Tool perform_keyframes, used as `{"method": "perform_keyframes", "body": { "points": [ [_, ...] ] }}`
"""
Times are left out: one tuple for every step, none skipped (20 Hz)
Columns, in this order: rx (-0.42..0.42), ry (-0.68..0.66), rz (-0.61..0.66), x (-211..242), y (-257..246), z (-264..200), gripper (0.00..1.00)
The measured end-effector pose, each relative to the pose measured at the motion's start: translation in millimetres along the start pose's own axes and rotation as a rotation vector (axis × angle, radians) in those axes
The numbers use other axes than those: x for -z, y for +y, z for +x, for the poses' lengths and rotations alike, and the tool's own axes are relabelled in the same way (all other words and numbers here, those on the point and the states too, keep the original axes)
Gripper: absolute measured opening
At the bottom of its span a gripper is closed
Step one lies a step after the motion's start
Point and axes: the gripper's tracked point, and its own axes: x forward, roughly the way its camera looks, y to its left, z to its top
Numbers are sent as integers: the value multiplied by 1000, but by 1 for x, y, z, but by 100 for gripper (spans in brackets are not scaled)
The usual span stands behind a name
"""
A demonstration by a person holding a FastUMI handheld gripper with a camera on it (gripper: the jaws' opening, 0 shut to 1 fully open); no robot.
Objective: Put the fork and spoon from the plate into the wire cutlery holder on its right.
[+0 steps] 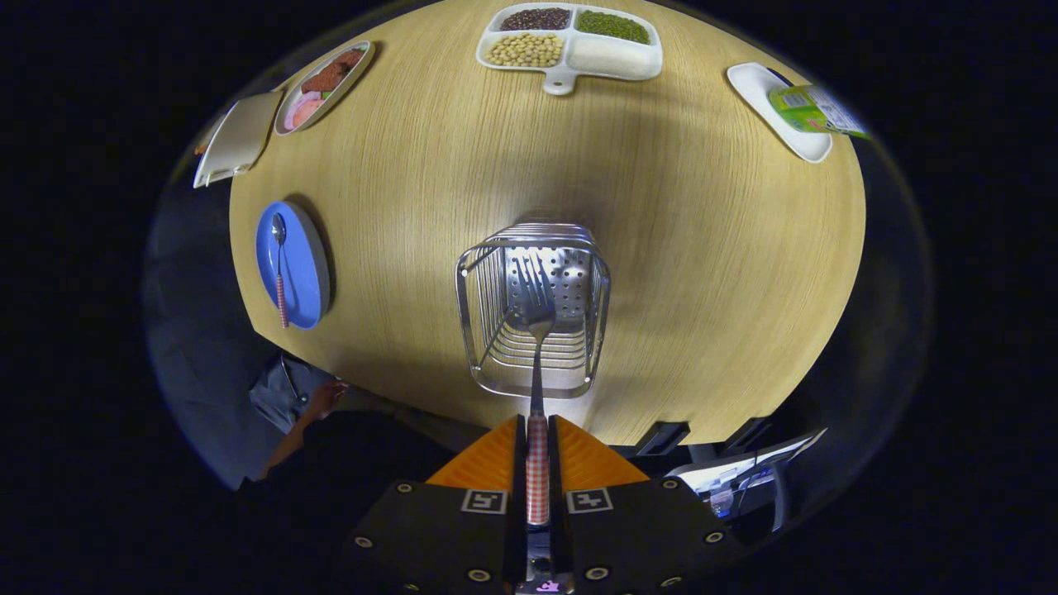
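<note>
Tool (537, 434) pinching fork (537, 330) by checked handle, tines inside wire cutlery holder (533, 318). Spoon (280, 273) lies on blue plate (297, 264), left of holder on worktop (702, 273).

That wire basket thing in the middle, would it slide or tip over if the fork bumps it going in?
Probably slide more than tip. The wire cutlery holder looks light, being thin open wire, and stands on smooth wood table. Its broad base should resist tipping. The gripper is shut on the fork, whose tines hang over the opening.
</note>
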Motion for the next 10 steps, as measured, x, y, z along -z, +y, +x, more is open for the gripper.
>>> {"method": "perform_keyframes", "body": {
  "points": [
    [2,-5,2,-2,-1,-1,13],
    [8,-18,5,-6,-3,-4,14],
    [0,-43,12,-10,-2,-8,21],
    [-7,-77,17,-14,-1,-13,24],
    [-7,-114,23,-17,-1,-18,28],
    [-4,-158,28,-22,-1,-24,30],
    [-3,-201,32,-23,-1,-29,33],
    [1,-245,33,-23,0,-35,35],
    [11,-287,33,-22,0,-41,38],
    [19,-337,34,-22,2,-49,39]
  ]
}}
